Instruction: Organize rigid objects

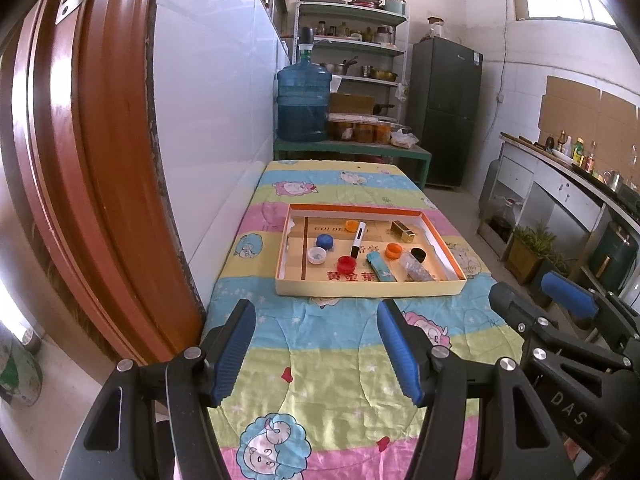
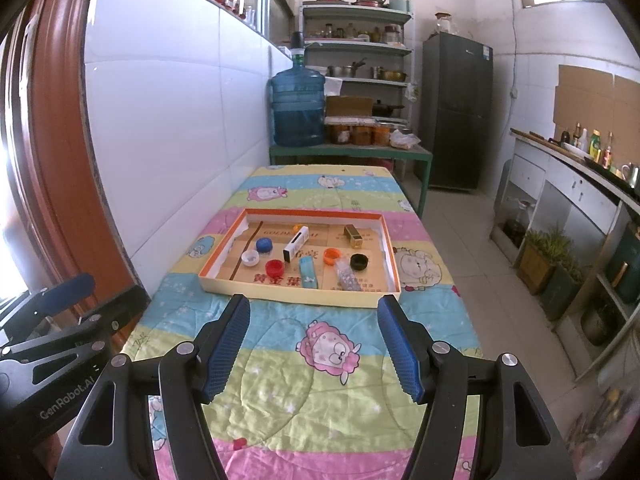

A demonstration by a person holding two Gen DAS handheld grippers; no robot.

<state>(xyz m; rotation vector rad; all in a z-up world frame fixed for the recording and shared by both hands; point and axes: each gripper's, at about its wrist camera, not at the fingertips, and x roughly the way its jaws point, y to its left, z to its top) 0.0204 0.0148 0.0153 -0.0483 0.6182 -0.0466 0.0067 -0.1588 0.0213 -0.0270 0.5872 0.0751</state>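
Both grippers, left [image 1: 316, 354] and right [image 2: 314, 346], hang spread and empty over the quilt [image 2: 320, 396], short of the tray [image 2: 218, 280]. Caps [image 2: 274, 267], a white stick [image 2: 295, 244], a gold box [image 2: 354, 236] and other small items lie scattered inside the tray. Judgement: this fits either sorting yet to come or items already gathered; no step is settled.

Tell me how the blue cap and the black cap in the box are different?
The blue cap lies near the left side of the box, the black cap nearer its right. The blue cap sits beside a white cap; the black cap beside a clear bottle. Both are small and round.
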